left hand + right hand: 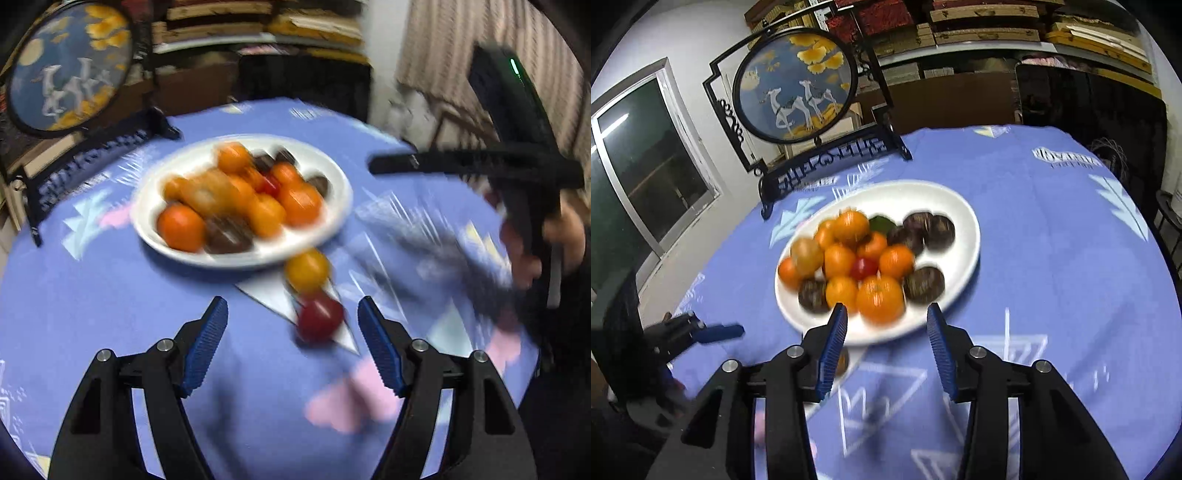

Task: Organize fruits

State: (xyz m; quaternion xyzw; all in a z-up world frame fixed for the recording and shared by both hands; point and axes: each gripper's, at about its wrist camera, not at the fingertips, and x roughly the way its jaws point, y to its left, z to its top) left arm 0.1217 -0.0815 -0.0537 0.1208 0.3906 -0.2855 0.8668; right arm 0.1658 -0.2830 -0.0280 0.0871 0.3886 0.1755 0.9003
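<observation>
Ahead of my left gripper [293, 314], the smooth, glossy white oval plate [334, 218] looks ceramic. The orange, red and dark brown round fruits [881, 297] on it shine, as does the red round fruit [320, 320] between my matt black plastic jaws with ribbed blue pads [207, 347]. Beneath lies the matt blue printed tablecloth [1052, 258]. My right gripper [887, 349] bears bright metal pins [978, 351].

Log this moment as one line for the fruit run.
left gripper: open, empty | right gripper: open, empty | plate: piled with fruit | yellow fruit, red fruit: on cloth beside plate
</observation>
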